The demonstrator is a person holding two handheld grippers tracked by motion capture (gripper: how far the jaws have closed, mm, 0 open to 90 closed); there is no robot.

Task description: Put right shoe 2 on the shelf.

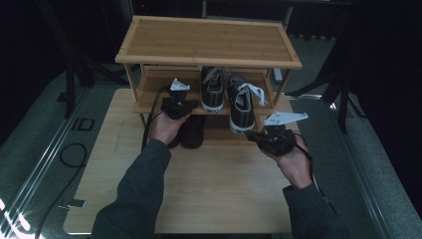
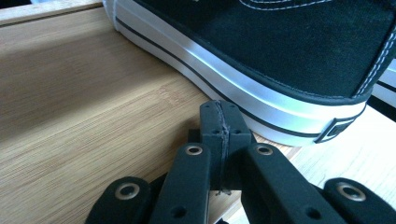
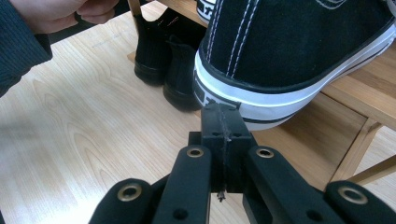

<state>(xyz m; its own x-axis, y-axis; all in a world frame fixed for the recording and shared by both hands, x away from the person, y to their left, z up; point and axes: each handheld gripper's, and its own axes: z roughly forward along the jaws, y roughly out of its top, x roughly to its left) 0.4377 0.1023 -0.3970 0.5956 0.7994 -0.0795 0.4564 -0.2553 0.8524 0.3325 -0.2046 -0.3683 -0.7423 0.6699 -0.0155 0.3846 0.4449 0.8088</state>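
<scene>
High view: left gripper point(image 1: 175, 107) sat at middle shelf point(image 1: 149, 102) edge beside left sneaker point(image 1: 212, 92); right gripper point(image 1: 266, 137) just below heel of right sneaker point(image 1: 241, 107), which overhung shelf. Jaws pressed together on both, nothing between. Black boots point(image 1: 191, 132) under rack half hidden by left hand point(image 1: 166, 127). Sneaker tops cut off in both gripper views.

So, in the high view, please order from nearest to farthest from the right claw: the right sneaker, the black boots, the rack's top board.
From the right claw:
1. Right sneaker, just ahead, heel overhanging the middle shelf.
2. Black boots, to the left, under that shelf.
3. Top board, highest and farthest back.
</scene>
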